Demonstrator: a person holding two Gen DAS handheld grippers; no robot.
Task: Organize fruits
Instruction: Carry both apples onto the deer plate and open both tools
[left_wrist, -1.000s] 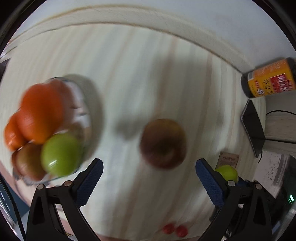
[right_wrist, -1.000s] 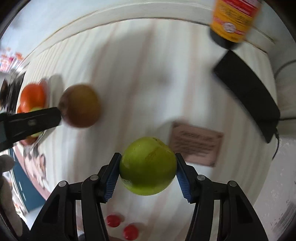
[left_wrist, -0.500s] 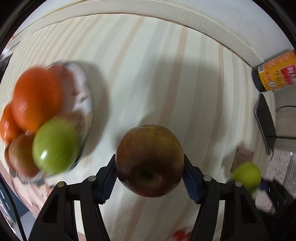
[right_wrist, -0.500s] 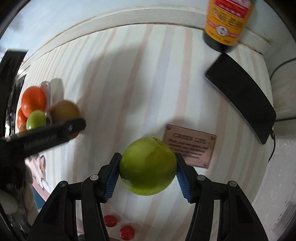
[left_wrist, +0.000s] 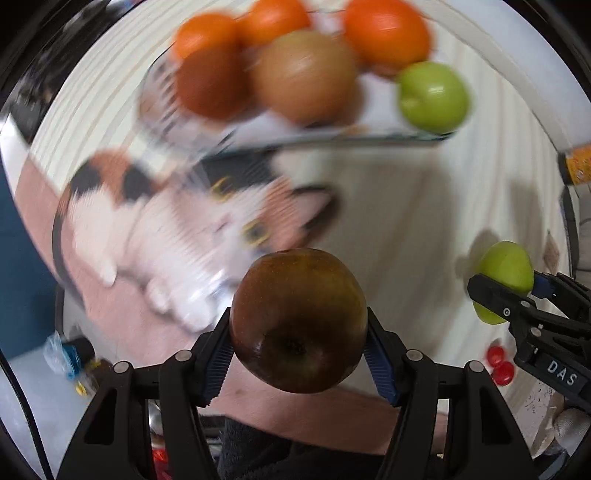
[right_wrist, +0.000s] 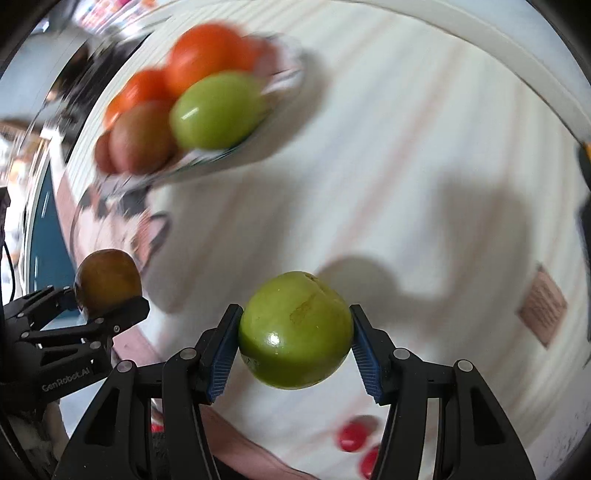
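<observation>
My left gripper (left_wrist: 298, 350) is shut on a dark red-brown apple (left_wrist: 298, 319) and holds it above the table. My right gripper (right_wrist: 294, 347) is shut on a green apple (right_wrist: 295, 328), also lifted. Each gripper shows in the other's view: the brown apple at the left (right_wrist: 107, 282), the green apple at the right (left_wrist: 506, 273). A glass bowl (left_wrist: 332, 138) ahead holds several fruits: oranges (left_wrist: 386, 31), brownish apples (left_wrist: 303, 75) and a green apple (left_wrist: 432, 96). It also shows in the right wrist view (right_wrist: 207, 162), blurred.
A mat with a cat picture (left_wrist: 177, 221) lies under the bowl's near side. Two small red fruits (left_wrist: 498, 365) lie near the table's front edge. A brown plaque (right_wrist: 543, 306) lies at the right. An orange-labelled bottle (left_wrist: 576, 168) stands at the far right.
Both grippers have swung left toward the bowl with their apples and lifted. The left gripper closed on the brown apple about half a second ago and raised it off the table.
</observation>
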